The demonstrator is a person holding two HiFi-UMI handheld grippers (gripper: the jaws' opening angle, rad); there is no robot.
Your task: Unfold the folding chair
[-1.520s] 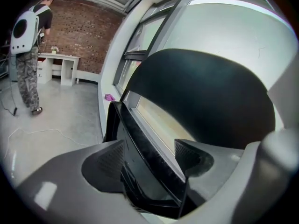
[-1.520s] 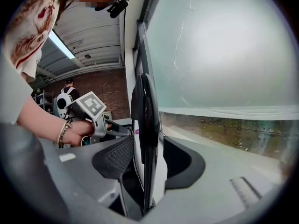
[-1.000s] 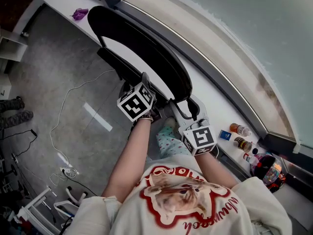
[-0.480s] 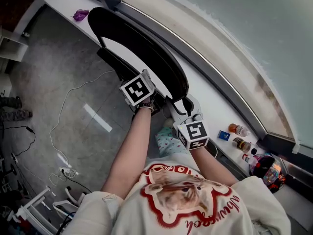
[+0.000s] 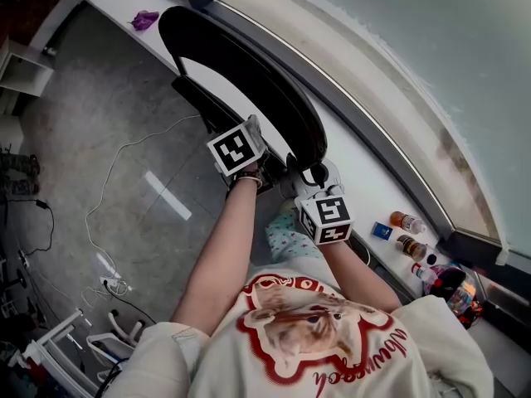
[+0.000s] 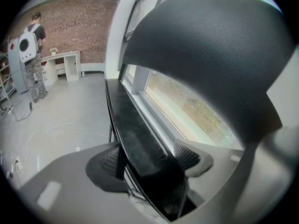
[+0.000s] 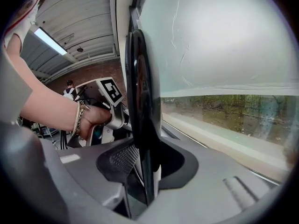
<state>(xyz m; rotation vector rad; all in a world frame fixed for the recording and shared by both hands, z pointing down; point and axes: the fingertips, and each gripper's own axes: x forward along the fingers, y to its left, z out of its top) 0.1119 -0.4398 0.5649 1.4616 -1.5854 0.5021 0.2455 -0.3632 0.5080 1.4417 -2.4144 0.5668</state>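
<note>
Your left claw (image 6: 149, 161) is closed on the chair (image 5: 286, 110). A flat black board of the chair runs right between its two pads (image 6: 108, 158), and both pads touch it. Above that claw, the wide curved back of the chair fills the top of the left gripper view.

Your right claw (image 7: 148, 163) has just been closing. The thin black edge of the chair back stands straight up between its jaws. The pad on the left side touches that edge, so this claw looks to be gripping the chair too. In the right gripper view you can also see your left hand (image 7: 91, 118), with a bracelet (image 7: 78, 118) on the wrist. It is just beside the chair and holds the other claw.

From the head view, both claws sit close together at the end of the chair that is nearest to you. The left one is on the lower board and the right one is on the rim of the back. The chair is folded up. It stands on the grey floor (image 5: 91, 123), just beside the long white window sill (image 5: 365, 177) under the big window (image 5: 398, 48).

A purple thing (image 5: 145, 17) lies at the far end of the sill, and a few small bottles (image 5: 406, 220) stand at the near end. A white cable (image 5: 104, 191) lies on the floor. A person (image 6: 35, 55) stands far off by a brick wall (image 6: 79, 27)
</note>
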